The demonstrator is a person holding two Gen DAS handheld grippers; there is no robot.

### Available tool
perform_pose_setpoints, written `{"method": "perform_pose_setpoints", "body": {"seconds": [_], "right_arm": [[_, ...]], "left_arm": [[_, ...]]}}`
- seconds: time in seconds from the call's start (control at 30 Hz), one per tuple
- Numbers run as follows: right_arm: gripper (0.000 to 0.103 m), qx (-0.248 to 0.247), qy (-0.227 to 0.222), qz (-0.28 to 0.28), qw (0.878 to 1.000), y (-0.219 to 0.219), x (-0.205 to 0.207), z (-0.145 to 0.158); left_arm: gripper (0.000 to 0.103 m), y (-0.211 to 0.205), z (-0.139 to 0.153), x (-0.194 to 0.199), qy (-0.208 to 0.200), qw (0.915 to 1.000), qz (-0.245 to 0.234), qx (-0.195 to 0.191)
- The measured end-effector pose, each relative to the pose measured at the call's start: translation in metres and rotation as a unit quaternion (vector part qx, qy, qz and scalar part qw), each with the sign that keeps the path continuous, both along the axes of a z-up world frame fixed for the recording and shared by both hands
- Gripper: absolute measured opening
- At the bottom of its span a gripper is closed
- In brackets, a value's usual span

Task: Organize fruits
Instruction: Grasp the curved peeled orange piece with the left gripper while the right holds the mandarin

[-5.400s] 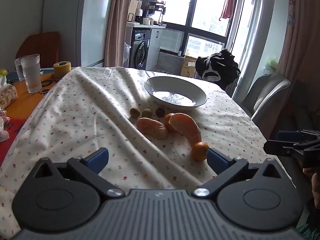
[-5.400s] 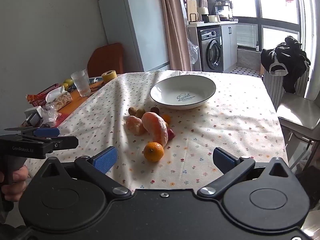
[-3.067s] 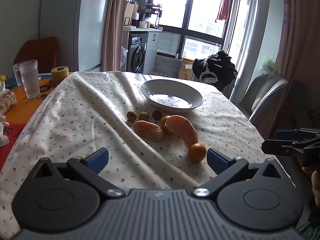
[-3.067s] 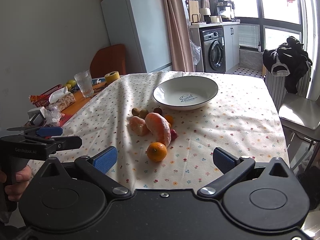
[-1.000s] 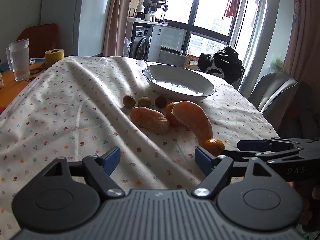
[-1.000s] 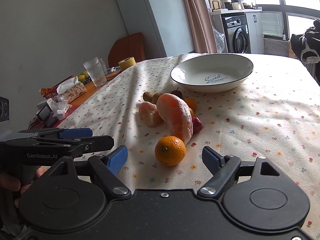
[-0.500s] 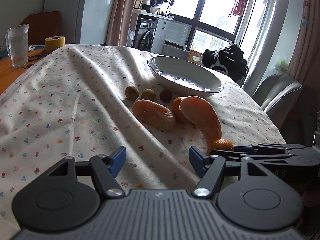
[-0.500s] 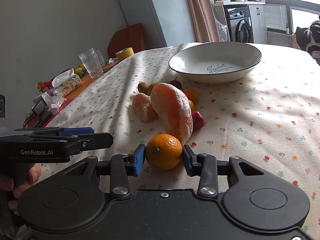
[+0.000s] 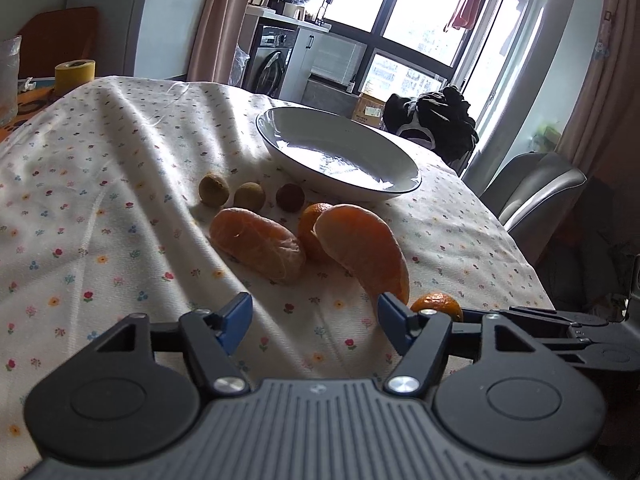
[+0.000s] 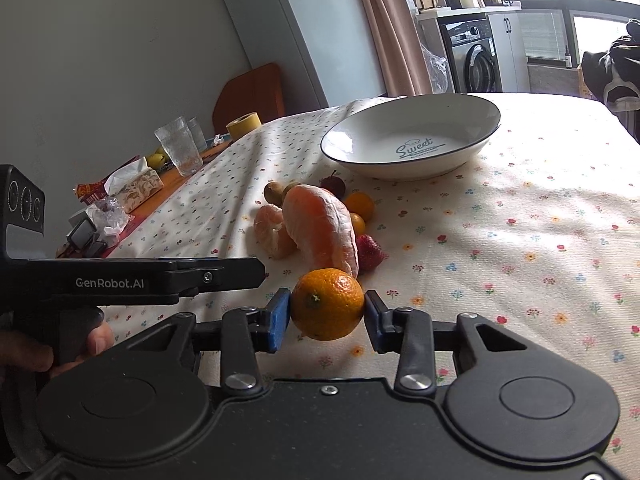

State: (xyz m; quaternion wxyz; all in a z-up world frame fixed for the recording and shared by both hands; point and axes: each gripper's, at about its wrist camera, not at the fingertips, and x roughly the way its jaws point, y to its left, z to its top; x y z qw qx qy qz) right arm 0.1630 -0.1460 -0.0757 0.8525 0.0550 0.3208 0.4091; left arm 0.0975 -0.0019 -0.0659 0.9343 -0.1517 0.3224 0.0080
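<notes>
My right gripper [image 10: 325,314] is shut on a small mandarin [image 10: 327,304], held just above the flowered tablecloth [image 10: 520,240]. The same mandarin [image 9: 437,306] peeks out behind my left gripper's right finger. My left gripper [image 9: 314,318] is open over bare cloth, nothing between its blue pads. Ahead lie two peeled citrus pieces [image 9: 258,243] [image 9: 366,249], a small orange [image 9: 310,224], three small brown fruits [image 9: 214,189] and a strawberry [image 10: 370,252]. The white bowl [image 10: 412,136] marked "Sweet" stands empty behind them.
At the table's left edge stand drinking glasses [image 10: 178,151], a yellow tape roll [image 10: 243,125], a tissue pack [image 10: 134,184] and wrappers. A grey chair [image 9: 540,196] with dark clothing [image 9: 436,120] draped nearby stands on the right. A hand [image 10: 48,352] holds the left gripper's handle.
Both grippers dropped low toward the fruit. The right gripper closed on the small mandarin and now lifts it slightly. The left gripper's fingers narrowed but stay open.
</notes>
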Motion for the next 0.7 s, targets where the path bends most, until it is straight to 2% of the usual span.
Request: {"method": "perform_pose_setpoints", "body": {"seconds": [0.3,0.5,0.7], "right_arm": [[0.038,0.002,-0.01,-0.021,1.0,-0.018,0.008,-0.002],[0.038,0.008,-0.006,-0.027,1.0,-0.026,0.013,-0.006],[0.038,0.013,-0.001,-0.03,0.999,-0.032,0.017,-0.011]], "left_arm": [[0.068,-0.016,0.0,0.024,0.006,0.9999,-0.011,-0.01],[0.068,-0.021,0.0,0.045,0.018,0.9988,-0.01,-0.045],[0.068,-0.026,-0.003,0.061,0.03,0.9988,0.005,-0.038]]}}
